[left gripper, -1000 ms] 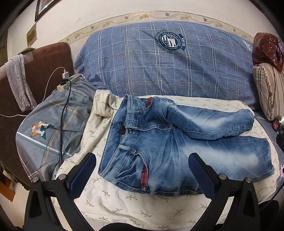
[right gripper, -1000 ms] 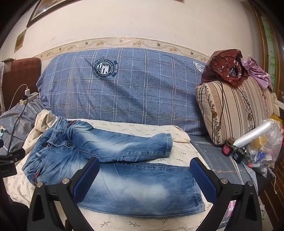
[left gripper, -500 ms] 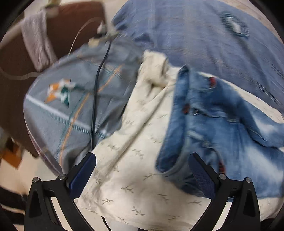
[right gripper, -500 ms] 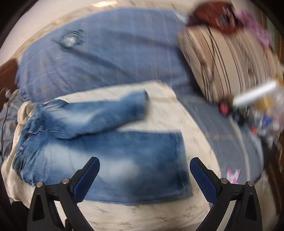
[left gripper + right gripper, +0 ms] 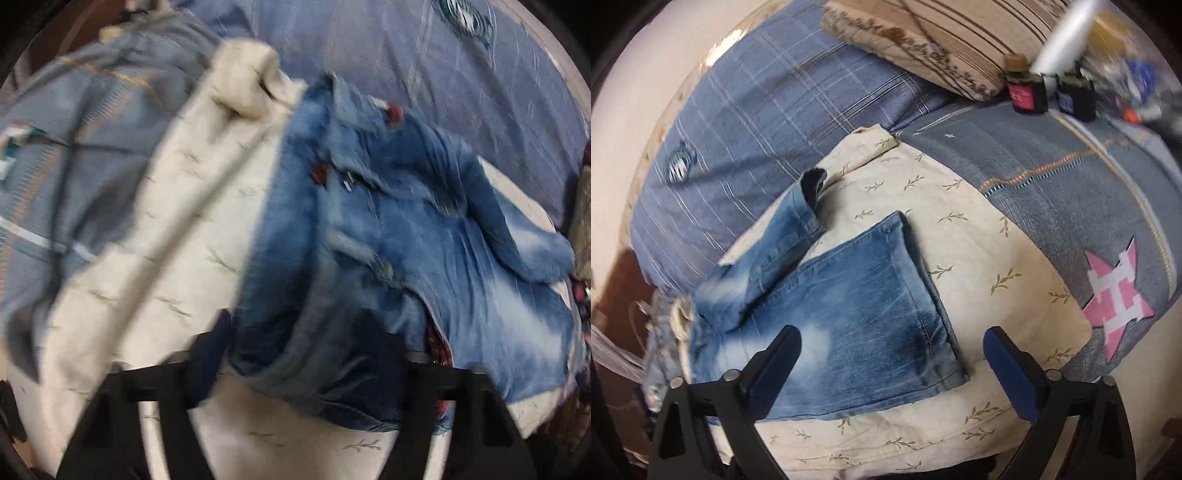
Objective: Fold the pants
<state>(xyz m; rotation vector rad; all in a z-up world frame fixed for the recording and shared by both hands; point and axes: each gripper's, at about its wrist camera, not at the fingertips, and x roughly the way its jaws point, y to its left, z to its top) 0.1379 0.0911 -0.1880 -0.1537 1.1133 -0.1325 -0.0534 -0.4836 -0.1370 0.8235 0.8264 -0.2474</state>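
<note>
In your left wrist view, heavy motion blur smeared everything. The faded blue denim pants [image 5: 388,236] lay on the cream sheet printed with small olive sprigs [image 5: 177,251], waistband end nearest you. Your left claw [image 5: 306,354] sat at the waistband corner, its dark blue pads [image 5: 210,354] standing apart with bunched denim between them; the right-hand pad was buried in the fabric, so you could not tell whether it had closed on the cloth. Red plaid lining showed at the pocket edges. The round emblem on the blue plaid quilt [image 5: 424,55] behind was too blurred to read. To the left, the grey bedcover with orange and white stripes [image 5: 70,155] met the sheet's rumpled edge, and bare cream sheet lay free beside the waistband.

In your right wrist view, the picture was sharper. The pants [image 5: 849,306] showed their leg ends: one wide leg lay flat with its hem toward you, and the other leg sat folded across above it, cuff open. Your right claw [image 5: 892,365] was spread wide, holding nothing, its left finger over the denim and its right over bare sheet [image 5: 990,258]. The sheet ran clear beyond the hem to the grey cover, where a pink and white star-shaped patch [image 5: 1115,291] bore a block "H". The labels on the small dark bottles [image 5: 1027,92] by the beige striped pillow [image 5: 960,40] could not be read.
</note>
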